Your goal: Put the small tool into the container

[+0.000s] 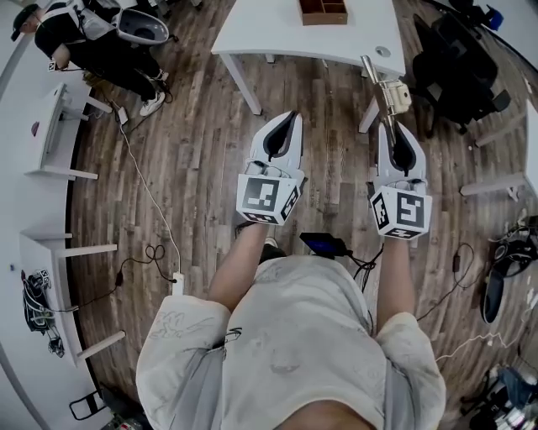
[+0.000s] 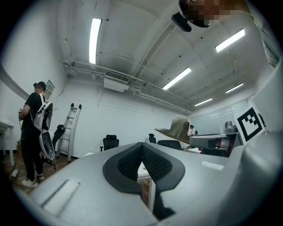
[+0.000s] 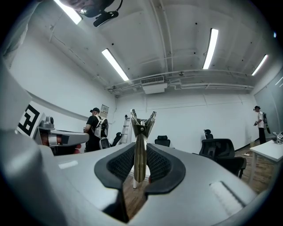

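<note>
My right gripper (image 1: 393, 128) is shut on a small silver metal tool (image 1: 387, 91) with a beige part near its far end, which sticks out ahead of the jaws. In the right gripper view the tool (image 3: 140, 132) stands upright between the black pads (image 3: 158, 163), its forked tip above them. My left gripper (image 1: 292, 117) hangs beside it, shut and with nothing in it; its pads (image 2: 154, 164) meet in the left gripper view. A brown wooden container (image 1: 324, 11) with compartments sits on the white table (image 1: 261, 34) ahead, well beyond both grippers.
The floor is wood. A black office chair (image 1: 458, 59) stands right of the table. A person with a backpack (image 1: 92, 42) is at the far left near white shelves (image 1: 59, 126). Cables (image 1: 147, 193) and a black device (image 1: 324, 245) lie on the floor by my feet.
</note>
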A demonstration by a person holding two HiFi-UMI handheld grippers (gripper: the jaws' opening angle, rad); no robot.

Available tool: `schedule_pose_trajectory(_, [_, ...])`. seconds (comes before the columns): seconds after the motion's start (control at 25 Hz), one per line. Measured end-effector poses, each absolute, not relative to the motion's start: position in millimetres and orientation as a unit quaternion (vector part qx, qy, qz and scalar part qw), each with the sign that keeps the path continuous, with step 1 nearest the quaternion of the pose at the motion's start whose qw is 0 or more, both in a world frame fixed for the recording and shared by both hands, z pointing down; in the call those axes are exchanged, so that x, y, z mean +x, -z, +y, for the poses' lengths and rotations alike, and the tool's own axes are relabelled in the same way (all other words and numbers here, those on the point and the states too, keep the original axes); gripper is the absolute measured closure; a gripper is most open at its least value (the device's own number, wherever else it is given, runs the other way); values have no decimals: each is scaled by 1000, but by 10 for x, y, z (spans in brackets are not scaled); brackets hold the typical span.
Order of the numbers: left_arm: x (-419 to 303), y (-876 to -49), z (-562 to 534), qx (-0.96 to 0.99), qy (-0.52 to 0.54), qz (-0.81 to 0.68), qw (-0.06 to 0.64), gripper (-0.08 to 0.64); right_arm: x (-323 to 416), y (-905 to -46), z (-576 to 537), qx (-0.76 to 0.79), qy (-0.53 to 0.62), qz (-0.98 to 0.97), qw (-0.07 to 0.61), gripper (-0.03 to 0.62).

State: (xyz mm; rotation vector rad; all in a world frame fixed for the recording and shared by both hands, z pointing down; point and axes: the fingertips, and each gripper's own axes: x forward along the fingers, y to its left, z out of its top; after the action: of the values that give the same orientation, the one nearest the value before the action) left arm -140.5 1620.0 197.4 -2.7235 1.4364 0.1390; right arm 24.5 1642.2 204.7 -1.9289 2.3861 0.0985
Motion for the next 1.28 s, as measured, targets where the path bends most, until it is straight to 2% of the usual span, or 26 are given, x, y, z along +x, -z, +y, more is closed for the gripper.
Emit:
schedule_pose_trajectory(0.16, [-739,-2000,15822,-879,-39,475,30,561,893,-2060,16013,-617,-32,786,33,514])
schedule_pose_trajectory(0.4, [-456,-2170,14966,-871,-37,489,30,561,1209,-2215,15140,-606,-27,794,35,514])
schedule_pose_trajectory(0.52, [-571,-2236,14337,-871,-44,488,27,561,1093,-2279,14523,-606,-27,794,33,514])
schedule_pose_trajectory(0.68, [-1170,-2232,13226,-871,-50,488,28,561,484,-2301,13414,-605,-29,795,27,514])
schedule_pose_trajectory(0.88, [-1940,-2152,11244,-873,-56,485,23,561,-273,-2224,11458,-608,-27,793,16,514])
schedule_pose_trajectory(1.12, [-3332,-1885,8978,-877,-64,475,20,561,-1646,-1952,9243,-618,-28,786,1,514])
schedule_pose_trajectory(1.28, [-3979,-1818,7727,-882,-67,466,16,561,-2293,-1873,8026,-626,-28,779,-6,514])
